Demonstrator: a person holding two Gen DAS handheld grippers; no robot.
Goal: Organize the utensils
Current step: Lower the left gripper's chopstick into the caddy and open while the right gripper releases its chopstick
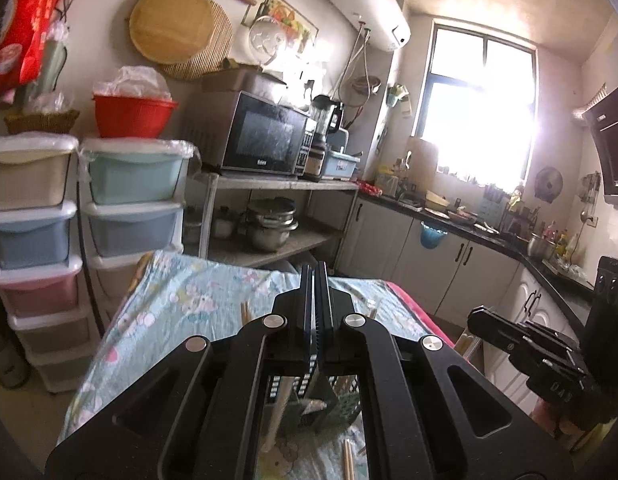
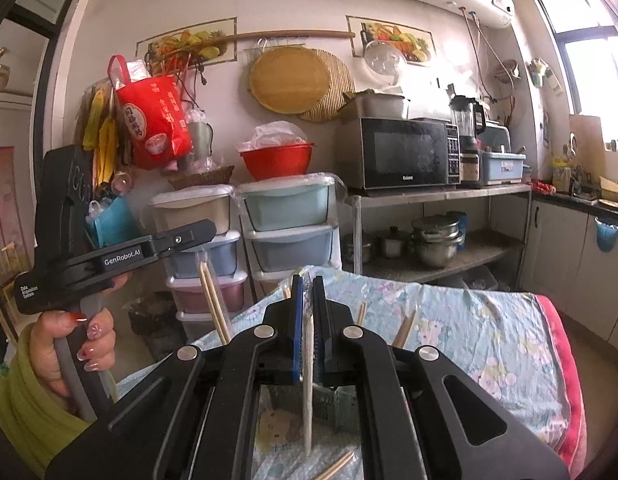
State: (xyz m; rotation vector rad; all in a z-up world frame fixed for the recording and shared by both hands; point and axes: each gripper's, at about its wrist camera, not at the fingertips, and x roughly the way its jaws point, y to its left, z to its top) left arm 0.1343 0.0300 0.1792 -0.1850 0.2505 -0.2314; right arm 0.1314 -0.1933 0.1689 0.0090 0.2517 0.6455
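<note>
My left gripper (image 1: 319,270) is shut. The right wrist view shows the left gripper (image 2: 205,232) from the side, with a pair of wrapped chopsticks (image 2: 215,304) hanging from its tip. My right gripper (image 2: 308,280) is shut on another thin wrapped chopstick pair (image 2: 308,400) that hangs straight down between the fingers. A green perforated utensil basket (image 1: 337,408) stands on the table below both grippers, mostly hidden by the gripper arms. Loose chopsticks (image 2: 405,328) lie on the cloth around it.
The table wears a light blue patterned cloth (image 2: 489,320) with a pink edge. Stacked plastic drawers (image 2: 285,232) stand behind it, beside a metal shelf with a microwave (image 2: 405,152) and pots. A kitchen counter (image 1: 469,232) runs along the right. A hand in a yellow-green sleeve (image 2: 49,360) holds the left gripper.
</note>
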